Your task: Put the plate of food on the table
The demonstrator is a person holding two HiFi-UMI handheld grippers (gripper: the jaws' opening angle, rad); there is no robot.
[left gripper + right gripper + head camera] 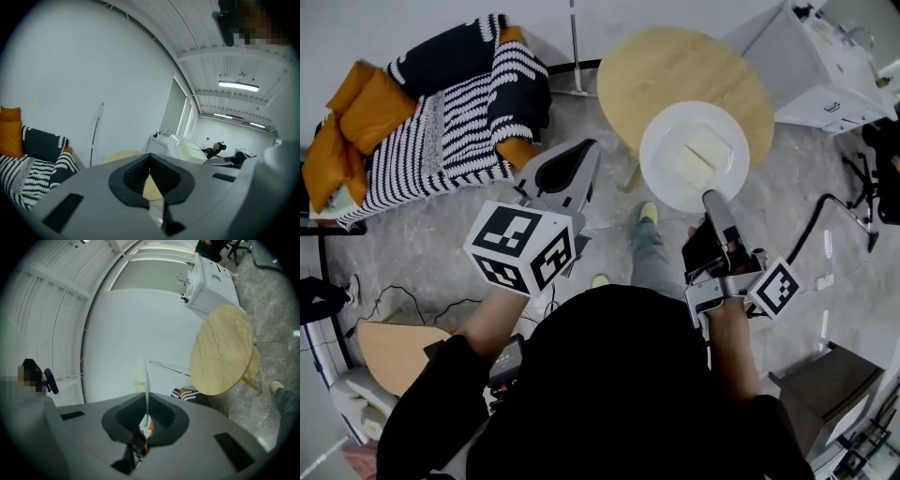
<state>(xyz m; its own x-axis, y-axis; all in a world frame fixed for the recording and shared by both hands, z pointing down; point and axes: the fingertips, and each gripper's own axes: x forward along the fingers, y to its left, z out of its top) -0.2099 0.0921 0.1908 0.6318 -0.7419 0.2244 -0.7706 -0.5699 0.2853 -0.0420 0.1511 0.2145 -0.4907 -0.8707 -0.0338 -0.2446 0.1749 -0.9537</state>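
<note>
**Right hand.** My right gripper [711, 199] has its jaws drawn in to a narrow slit. They clamp the rim of the round white plate [661, 141], which carries pale yellow slabs of food [703, 155]. The right gripper view shows the plate edge-on between the jaws. In the head view the plate overlaps the near edge of the round light-wood table [675, 61] (contact with the tabletop cannot be judged).

**Left hand.** My left gripper [586, 150] has its jaws together on nothing, near the table's left rim.
</note>
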